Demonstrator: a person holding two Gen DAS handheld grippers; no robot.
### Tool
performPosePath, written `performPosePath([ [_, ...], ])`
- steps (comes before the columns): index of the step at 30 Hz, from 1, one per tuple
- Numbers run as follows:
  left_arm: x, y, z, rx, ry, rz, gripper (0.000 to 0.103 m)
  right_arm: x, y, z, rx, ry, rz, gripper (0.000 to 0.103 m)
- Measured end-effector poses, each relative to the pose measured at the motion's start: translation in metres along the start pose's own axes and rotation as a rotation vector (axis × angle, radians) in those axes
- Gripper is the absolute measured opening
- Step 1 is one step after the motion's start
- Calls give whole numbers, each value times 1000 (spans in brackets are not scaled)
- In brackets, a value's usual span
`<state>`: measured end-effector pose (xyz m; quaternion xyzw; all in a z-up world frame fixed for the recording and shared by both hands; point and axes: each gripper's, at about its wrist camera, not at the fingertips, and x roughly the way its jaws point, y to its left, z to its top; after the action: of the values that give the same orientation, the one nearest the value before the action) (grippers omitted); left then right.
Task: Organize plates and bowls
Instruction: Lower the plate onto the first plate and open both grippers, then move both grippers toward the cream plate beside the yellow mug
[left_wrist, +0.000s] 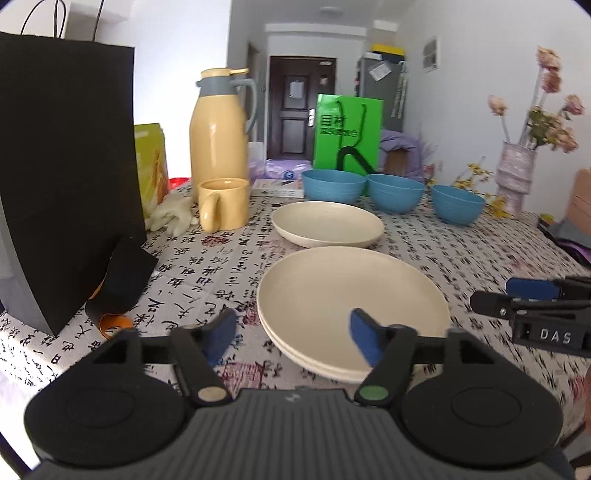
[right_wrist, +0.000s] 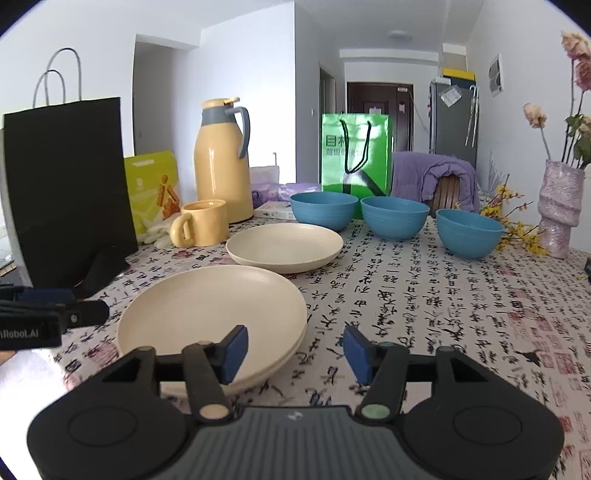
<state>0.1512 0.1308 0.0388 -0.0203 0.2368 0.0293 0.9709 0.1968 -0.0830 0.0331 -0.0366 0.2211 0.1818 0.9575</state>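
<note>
While both jaws stood apart, the left gripper (left_wrist: 293, 338) and right gripper (right_wrist: 295, 352) were held near the stacked cream plates (left_wrist: 351, 295).

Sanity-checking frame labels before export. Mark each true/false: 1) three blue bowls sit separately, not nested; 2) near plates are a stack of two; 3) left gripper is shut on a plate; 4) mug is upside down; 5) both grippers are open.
1) True: the three blue bowls stand apart in a row.
2) True: the near plate stack shows two rims; a single far plate lies behind it.
3) False: the left gripper is open, holding nothing.
4) False: the yellow mug stands upright, mouth up.
5) True: the right gripper is open too.
</note>
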Motion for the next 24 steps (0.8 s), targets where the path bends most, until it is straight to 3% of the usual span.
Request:
performPosePath([
  [10, -6, 3, -3, -8, -8, -31, 79, -34, 6, -20, -9, -57, -18, 70],
  [24, 26, 13, 21, -23, -7, -5, 79, -11, -15, -8, 54, -59, -73, 75],
])
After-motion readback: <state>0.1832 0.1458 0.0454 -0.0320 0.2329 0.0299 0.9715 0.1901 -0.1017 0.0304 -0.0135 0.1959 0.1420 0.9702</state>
